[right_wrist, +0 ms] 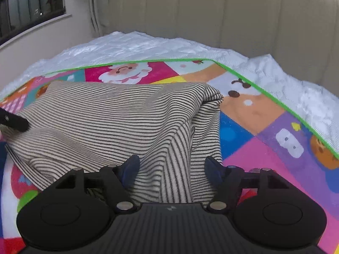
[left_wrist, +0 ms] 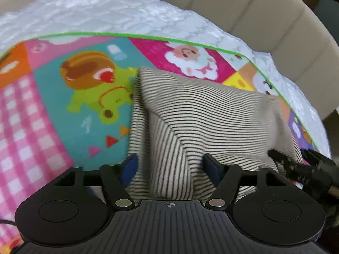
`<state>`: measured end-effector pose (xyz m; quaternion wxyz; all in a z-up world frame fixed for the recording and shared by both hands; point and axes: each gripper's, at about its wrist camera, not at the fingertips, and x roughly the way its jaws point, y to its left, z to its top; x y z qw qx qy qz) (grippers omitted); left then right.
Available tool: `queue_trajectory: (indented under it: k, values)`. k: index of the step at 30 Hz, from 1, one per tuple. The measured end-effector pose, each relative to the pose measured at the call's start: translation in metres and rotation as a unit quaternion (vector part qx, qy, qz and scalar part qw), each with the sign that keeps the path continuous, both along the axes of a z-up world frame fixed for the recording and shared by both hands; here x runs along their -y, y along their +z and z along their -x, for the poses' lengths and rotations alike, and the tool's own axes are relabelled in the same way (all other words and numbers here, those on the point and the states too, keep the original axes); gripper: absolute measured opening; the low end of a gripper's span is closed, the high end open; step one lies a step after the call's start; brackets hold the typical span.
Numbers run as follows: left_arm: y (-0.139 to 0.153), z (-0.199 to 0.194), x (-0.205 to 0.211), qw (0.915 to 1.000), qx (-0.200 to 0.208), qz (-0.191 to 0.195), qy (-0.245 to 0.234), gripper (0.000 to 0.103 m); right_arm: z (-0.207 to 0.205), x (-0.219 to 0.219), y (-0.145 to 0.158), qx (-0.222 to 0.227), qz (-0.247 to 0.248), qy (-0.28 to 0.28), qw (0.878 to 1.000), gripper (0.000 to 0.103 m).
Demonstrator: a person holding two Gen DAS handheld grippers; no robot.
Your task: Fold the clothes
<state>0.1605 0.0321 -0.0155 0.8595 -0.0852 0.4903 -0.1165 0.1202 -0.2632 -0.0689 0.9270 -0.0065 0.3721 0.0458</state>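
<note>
Bed with white quilted cover point(right_wrist: 131, 46), beige padded headboard point(right_wrist: 233, 14) running behind it. On top lies a bright cartoon play mat point(left_wrist: 42, 110), green-edged, with sheep, snail and checked panels.

Striped garment point(left_wrist: 201, 114), cream with thin dark lines, lies bunched on the mat's middle, raised into a tented fold.

Left gripper point(left_wrist: 169, 167): blue-padded fingers spread wide, cloth lying between them but not pinched; released. Right gripper point(right_wrist: 171, 169): same stance, fingers apart with the garment's near edge draped between them; released.

Window with dark railing point(right_wrist: 27, 6) and pale curtain point(right_wrist: 97, 6) at the room's far left, seen from the right wrist.
</note>
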Motion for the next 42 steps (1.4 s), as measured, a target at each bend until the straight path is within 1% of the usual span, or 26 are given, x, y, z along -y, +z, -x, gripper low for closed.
queue_trajectory:
  k: [2,3,5,7,10,11,13,15,16,17,21,24,26,28,31,32,34,35,36,39,40,42]
  values:
    - [0.006,0.01,0.002,0.9999,0.009,-0.009,0.012,0.084,-0.001,0.002,0.0,-0.002,-0.009,-0.005,1.0,0.073]
    - [0.008,0.015,0.001,0.9998,0.006,0.002,0.019,0.085,-0.001,0.003,0.0,-0.002,-0.013,-0.006,1.0,0.073]
    - [0.009,0.025,0.001,0.9985,-0.011,0.041,0.035,0.087,-0.002,0.005,-0.001,-0.002,-0.02,-0.008,1.0,0.073]
    - [0.006,0.033,0.002,0.9949,-0.035,0.086,0.041,0.087,-0.001,0.006,-0.001,-0.002,-0.024,-0.008,1.0,0.074]
    - [-0.004,0.039,0.011,0.9862,-0.07,0.147,0.031,0.088,-0.001,0.005,0.0,-0.003,-0.027,-0.009,1.0,0.076]
    - [-0.009,0.038,0.014,0.9835,-0.08,0.159,0.03,0.088,-0.001,0.005,0.0,-0.004,-0.028,-0.009,1.0,0.079]
    - [-0.02,0.033,0.023,0.9802,-0.095,0.171,0.031,0.088,0.0,0.005,0.001,-0.004,-0.029,-0.011,1.0,0.083]
    - [-0.028,0.027,0.029,0.9798,-0.099,0.169,0.038,0.088,0.003,0.007,0.005,0.004,-0.032,-0.019,0.999,0.092]
    - [-0.032,0.025,0.031,0.9796,-0.101,0.168,0.042,0.088,0.004,0.008,0.008,0.009,-0.034,-0.024,0.999,0.095]
    - [-0.034,0.022,0.031,0.9787,-0.1,0.173,0.048,0.088,0.005,0.01,0.011,0.016,-0.044,-0.027,0.999,0.099]
    - [-0.04,0.01,0.019,0.9712,-0.093,0.206,0.075,0.086,0.009,0.025,0.023,0.037,-0.114,-0.04,0.992,0.101]
    - [-0.044,-0.003,0.01,0.9685,-0.076,0.219,0.091,0.082,0.01,0.03,0.031,0.054,-0.114,-0.059,0.99,0.101]
    - [-0.044,-0.015,0.007,0.9701,-0.057,0.215,0.097,0.081,0.009,0.033,0.035,0.065,-0.104,-0.07,0.99,0.101]
    - [-0.041,-0.027,0.006,0.9744,-0.026,0.2,0.099,0.081,0.004,0.036,0.038,0.067,-0.1,-0.08,0.989,0.101]
    - [-0.036,-0.043,0.005,0.9807,0.017,0.174,0.088,0.081,-0.015,0.038,0.043,0.066,-0.075,-0.089,0.991,0.101]
    - [-0.037,-0.047,0.004,0.9814,0.024,0.172,0.082,0.082,-0.026,0.037,0.044,0.069,-0.06,-0.09,0.992,0.1]
    - [-0.039,-0.049,0.002,0.9814,0.028,0.176,0.073,0.083,-0.051,0.035,0.047,0.075,-0.027,-0.09,0.993,0.085]
    - [-0.039,-0.049,0.003,0.982,0.03,0.174,0.066,0.083,-0.067,0.036,0.046,0.067,-0.022,-0.091,0.993,0.069]
    - [-0.038,-0.048,0.003,0.983,0.032,0.171,0.059,0.083,-0.084,0.038,0.043,0.051,-0.025,-0.096,0.994,0.062]
    - [-0.037,-0.047,0.004,0.9857,0.04,0.159,0.038,0.083,-0.126,0.046,0.026,-0.003,-0.022,-0.12,0.992,0.059]
    - [-0.037,-0.046,0.003,0.9859,0.042,0.158,0.035,0.083,-0.132,0.047,0.018,-0.025,-0.02,-0.124,0.992,0.058]
    - [-0.038,-0.048,0.0,0.9856,0.045,0.16,0.031,0.083,-0.127,0.047,0.007,-0.053,-0.03,-0.125,0.99,0.058]
